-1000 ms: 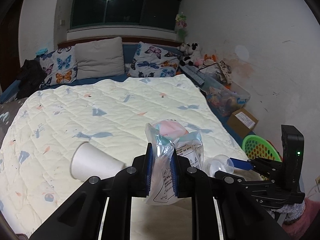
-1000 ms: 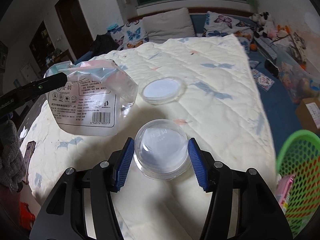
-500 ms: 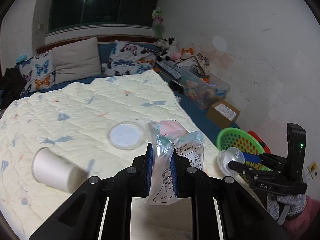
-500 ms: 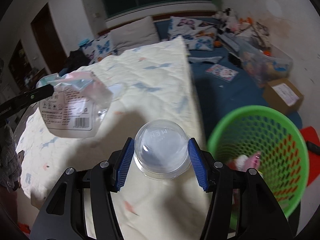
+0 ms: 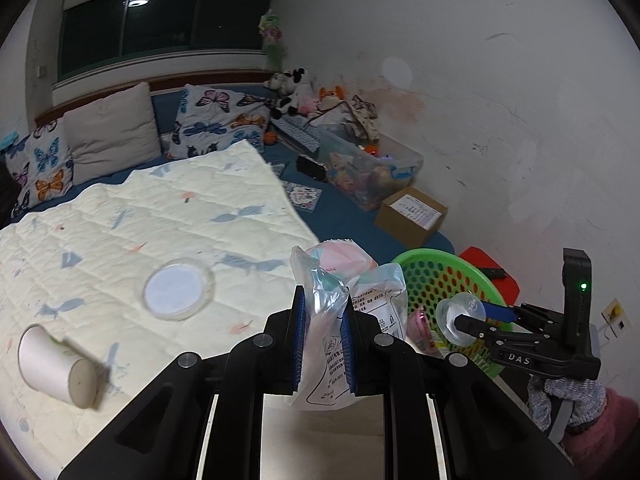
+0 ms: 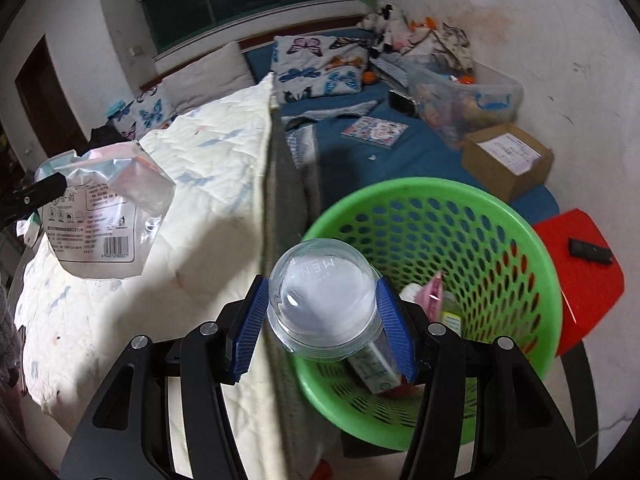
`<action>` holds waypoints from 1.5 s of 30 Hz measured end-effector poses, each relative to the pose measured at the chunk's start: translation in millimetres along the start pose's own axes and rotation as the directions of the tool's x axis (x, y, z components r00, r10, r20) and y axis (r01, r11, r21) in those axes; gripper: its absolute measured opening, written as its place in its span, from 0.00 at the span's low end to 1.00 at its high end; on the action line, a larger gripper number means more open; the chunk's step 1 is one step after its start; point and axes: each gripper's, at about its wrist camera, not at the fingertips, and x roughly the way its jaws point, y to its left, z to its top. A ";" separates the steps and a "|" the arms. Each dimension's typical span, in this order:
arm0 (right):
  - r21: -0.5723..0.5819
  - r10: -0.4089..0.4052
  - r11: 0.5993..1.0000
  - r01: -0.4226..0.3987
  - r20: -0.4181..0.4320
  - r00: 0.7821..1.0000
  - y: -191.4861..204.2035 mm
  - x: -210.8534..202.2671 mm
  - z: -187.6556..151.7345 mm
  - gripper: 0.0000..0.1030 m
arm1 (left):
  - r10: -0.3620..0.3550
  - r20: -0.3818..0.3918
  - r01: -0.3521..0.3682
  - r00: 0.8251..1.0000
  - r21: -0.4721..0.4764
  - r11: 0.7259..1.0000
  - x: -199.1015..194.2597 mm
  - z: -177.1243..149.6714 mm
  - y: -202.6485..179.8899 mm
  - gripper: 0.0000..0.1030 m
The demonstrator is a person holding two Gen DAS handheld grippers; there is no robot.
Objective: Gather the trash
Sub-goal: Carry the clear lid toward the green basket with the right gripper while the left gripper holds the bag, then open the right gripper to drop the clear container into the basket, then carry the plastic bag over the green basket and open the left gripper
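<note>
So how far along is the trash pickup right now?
Done: some trash already lies in the green basket. In hand: the right gripper holds a clear cup at its rim; the left gripper clamps a plastic bag. Left: the paper cup and round lid on the quilt.

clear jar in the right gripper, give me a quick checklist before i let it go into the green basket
1. Grip on clear jar: held between both pads of the right gripper. Ok.
2. Jar over the green basket: it sits over the near rim, only partly over the opening. Not ok, move further in.
3. Room in the basket: trash covers only the bottom. Ok.
4. Left gripper out of the way: it holds the plastic bag off to the left, over the quilt. Ok.
5. Drop height above the trash inside: cannot tell.
6. Trash left on the quilt: paper cup and round lid. Not ok.
</note>
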 end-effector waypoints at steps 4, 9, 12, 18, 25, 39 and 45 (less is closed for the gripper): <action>0.021 -0.016 1.000 0.016 -0.003 1.000 -13.6 -2.1 -3.2 0.55 | -0.020 -0.008 0.020 1.000 0.018 1.000 8.1 4.9 -14.4 0.15; 0.046 -0.031 0.998 0.031 -0.002 1.000 -26.0 -5.9 -6.7 0.55 | -0.042 -0.020 0.042 0.999 0.029 0.999 17.8 8.9 -27.9 0.15; 0.058 -0.035 0.998 0.035 -0.003 0.999 -32.0 -8.1 -8.4 0.55 | -0.057 -0.025 0.058 0.998 0.043 0.997 23.9 11.8 -38.4 0.15; 0.078 -0.044 0.996 0.044 -0.001 0.999 -41.6 -13.6 -12.6 0.57 | -0.077 -0.041 0.079 0.996 0.061 0.995 39.8 16.9 -50.8 0.15; 0.104 -0.062 0.993 0.061 0.008 0.998 -56.8 -25.8 -19.3 0.57 | -0.096 -0.067 0.102 0.993 0.086 0.991 58.9 20.3 -74.4 0.15; 0.159 -0.076 0.985 0.073 0.010 0.997 -80.4 -42.8 -35.7 0.57 | -0.129 -0.168 0.151 0.977 0.128 0.980 102.7 10.7 -119.6 0.16; 0.165 -0.073 0.984 0.070 0.013 0.997 -81.4 -44.1 -35.7 0.57 | -0.148 -0.192 0.173 0.970 0.120 0.978 109.5 6.9 -122.5 0.24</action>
